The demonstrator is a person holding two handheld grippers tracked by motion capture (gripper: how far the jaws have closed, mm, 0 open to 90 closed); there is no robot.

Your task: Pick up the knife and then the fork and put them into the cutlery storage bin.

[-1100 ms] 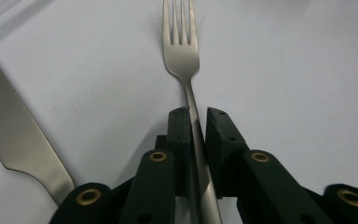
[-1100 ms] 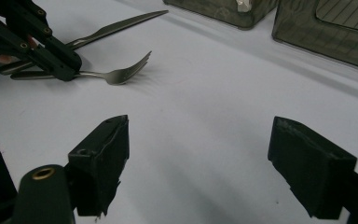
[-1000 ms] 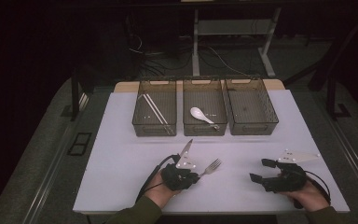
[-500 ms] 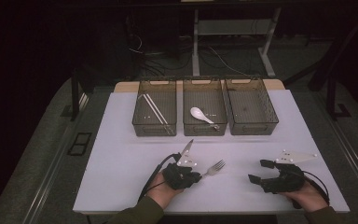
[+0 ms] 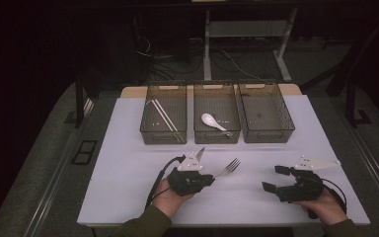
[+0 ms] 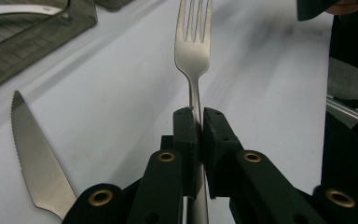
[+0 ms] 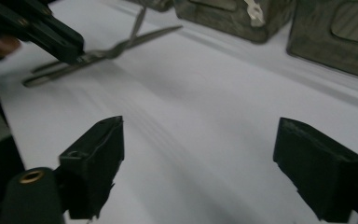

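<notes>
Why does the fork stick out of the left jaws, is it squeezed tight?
Yes, squeezed. The left gripper has its jaws pressed shut on the fork handle, with the tines pointing away above the table.

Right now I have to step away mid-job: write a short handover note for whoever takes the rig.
Left gripper: shut on the fork by its handle, tines pointing away, low over the table.
Right gripper: open, nothing between the jaws, which have just been opening wider.
Knife: lies on the table beside the left gripper.
Bins: chopsticks in the left bin, white spoon in the middle bin, right bin looks empty.
Done: chopsticks and spoon binned.
Left: probably bin the fork, then the knife.
</notes>
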